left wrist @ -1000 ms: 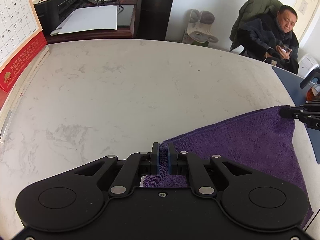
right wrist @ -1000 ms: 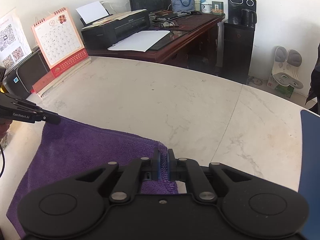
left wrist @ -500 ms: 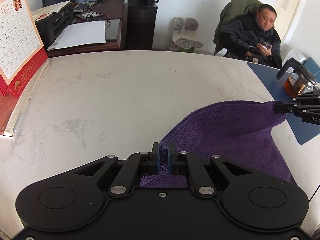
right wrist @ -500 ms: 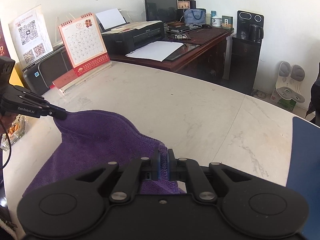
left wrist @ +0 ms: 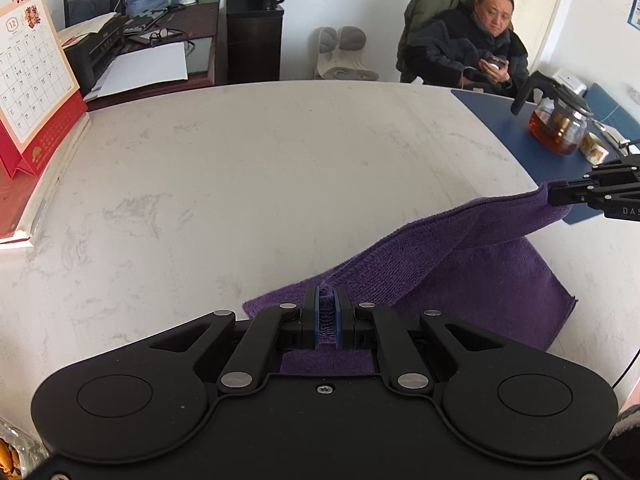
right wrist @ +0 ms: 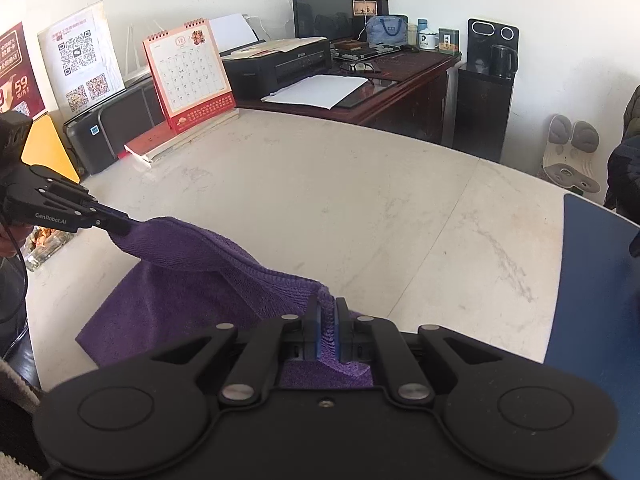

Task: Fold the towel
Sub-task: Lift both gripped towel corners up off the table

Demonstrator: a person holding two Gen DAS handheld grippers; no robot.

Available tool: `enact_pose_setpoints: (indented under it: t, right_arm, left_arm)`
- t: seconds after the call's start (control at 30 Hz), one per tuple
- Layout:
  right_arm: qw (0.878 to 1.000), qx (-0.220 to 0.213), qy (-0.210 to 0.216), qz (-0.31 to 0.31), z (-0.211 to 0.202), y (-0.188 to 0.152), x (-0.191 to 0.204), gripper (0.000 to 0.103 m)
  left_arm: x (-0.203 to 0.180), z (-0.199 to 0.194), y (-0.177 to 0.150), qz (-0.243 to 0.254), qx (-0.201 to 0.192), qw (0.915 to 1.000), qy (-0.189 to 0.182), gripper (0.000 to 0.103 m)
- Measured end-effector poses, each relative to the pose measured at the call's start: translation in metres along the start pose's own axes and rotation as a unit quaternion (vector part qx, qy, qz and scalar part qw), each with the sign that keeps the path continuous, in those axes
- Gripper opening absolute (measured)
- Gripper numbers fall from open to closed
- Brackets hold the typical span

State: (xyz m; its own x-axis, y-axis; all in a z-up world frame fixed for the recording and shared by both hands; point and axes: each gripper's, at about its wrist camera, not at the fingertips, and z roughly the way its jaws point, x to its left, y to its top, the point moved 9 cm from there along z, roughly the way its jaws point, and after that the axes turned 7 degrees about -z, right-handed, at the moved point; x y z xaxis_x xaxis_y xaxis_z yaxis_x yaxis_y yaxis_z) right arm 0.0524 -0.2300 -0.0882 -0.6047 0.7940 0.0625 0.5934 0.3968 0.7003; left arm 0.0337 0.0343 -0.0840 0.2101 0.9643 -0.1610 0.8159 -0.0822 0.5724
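The purple towel [left wrist: 460,276] lies partly on the pale marble table [left wrist: 260,184], with 1 long edge lifted off the surface and stretched between 2 grippers while the rest rests flat beneath it. The left gripper [left wrist: 326,312] is clamped tight on 1 corner of that raised edge, the cloth pinched between its blue pads. The right gripper [right wrist: 326,320] is likewise closed narrow on the opposite corner, purple fabric bunched between its pads. In the left wrist view the right gripper shows at the far right, nipping the towel's tip; in the right wrist view the left gripper shows at the far left, doing the same. The lifted edge sags slightly in the middle and casts a fold over the flat layer below. To the right of the towel a blue mat [left wrist: 520,128] lies on the table, and a glass teapot [left wrist: 556,120] of dark tea stands on it. At the table's left side a desk calendar [right wrist: 188,76] stands upright. Beyond the table are a wooden desk [right wrist: 400,76] with a black printer [right wrist: 280,66], and a seated person [left wrist: 472,52] holding a phone.
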Motion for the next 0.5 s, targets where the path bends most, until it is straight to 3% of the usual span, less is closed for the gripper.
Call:
enact_pose_setpoints:
  t: [0.5]
  right_arm:
    - [0.999,0.027,0.003,-0.018,-0.012,-0.036,0.027,0.005]
  left_arm:
    - [-0.005,-0.011,-0.048,0.024,0.019,0.9990,-0.032,0.007]
